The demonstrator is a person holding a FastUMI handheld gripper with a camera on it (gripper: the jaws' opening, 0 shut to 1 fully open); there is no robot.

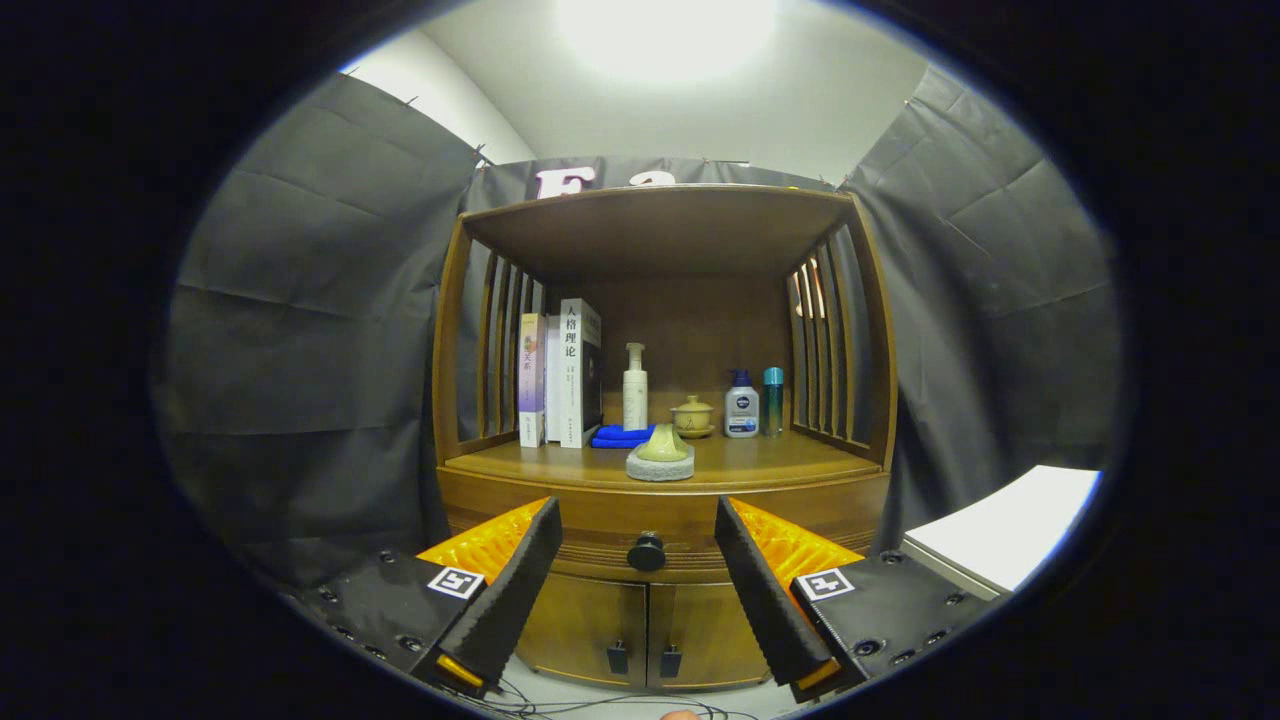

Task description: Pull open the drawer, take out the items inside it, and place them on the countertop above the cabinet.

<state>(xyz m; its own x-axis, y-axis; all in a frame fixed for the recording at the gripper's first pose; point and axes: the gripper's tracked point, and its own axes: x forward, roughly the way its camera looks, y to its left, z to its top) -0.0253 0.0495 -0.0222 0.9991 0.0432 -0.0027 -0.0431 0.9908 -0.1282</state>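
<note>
The wooden cabinet (662, 400) stands ahead of the gripper (638, 520), its open shelf framed by slatted sides. Its countertop (780, 460) carries upright books (560, 372), a white pump bottle (635, 388), a folded blue cloth (622, 436), a lidded cup (692, 415), two small bottles (754, 402) and a green piece on a grey stone base (661, 456). Below, the drawer (600, 520) is closed, its long front running crosswise. The round dark knob (646, 552) points toward the camera, between the widely spread fingers and beyond their tips, untouched. Two lower doors (640, 630) sit underneath.
</note>
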